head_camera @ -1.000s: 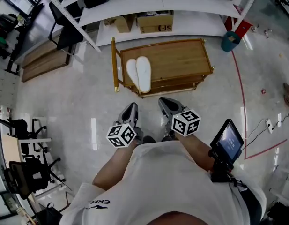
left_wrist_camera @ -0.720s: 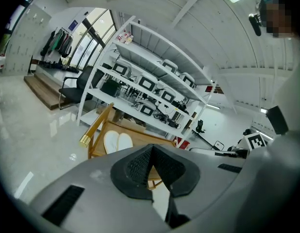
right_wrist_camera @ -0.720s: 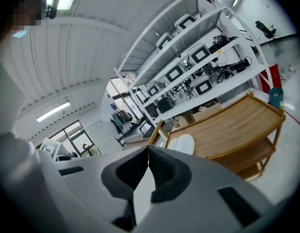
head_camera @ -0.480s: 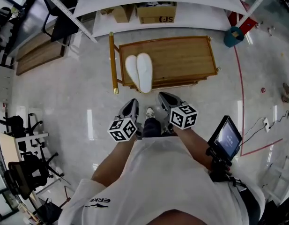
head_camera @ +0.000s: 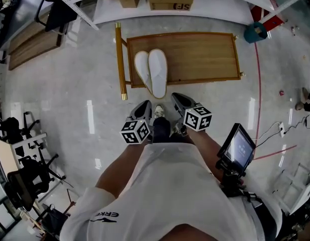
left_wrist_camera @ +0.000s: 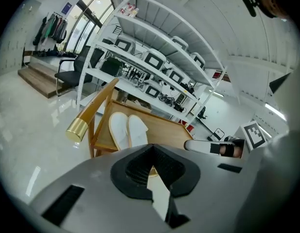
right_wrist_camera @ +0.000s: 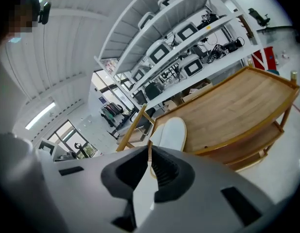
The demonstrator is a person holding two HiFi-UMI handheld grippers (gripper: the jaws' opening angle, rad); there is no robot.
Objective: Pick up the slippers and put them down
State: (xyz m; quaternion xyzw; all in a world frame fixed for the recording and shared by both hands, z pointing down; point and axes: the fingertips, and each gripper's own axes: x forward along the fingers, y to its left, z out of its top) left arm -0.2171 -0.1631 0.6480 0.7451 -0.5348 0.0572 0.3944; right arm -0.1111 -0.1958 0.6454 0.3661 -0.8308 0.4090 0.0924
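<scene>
Nothing done yet. L grey gripper: shut, empty. Pair of flat white slippers: side by side on low brown wooden cart, left end, untouched. R grey gripper: shut, empty. Pick-up & put-down both left to do.

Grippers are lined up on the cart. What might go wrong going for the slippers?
1. The left gripper and right gripper both have jaws together; unopened, they would likely shove the slippers instead of gripping.
2. The slippers lie touching side by side, so one grip may snag both.
3. The handle rail of the cart stands beside them; the left gripper might clip it.
</scene>
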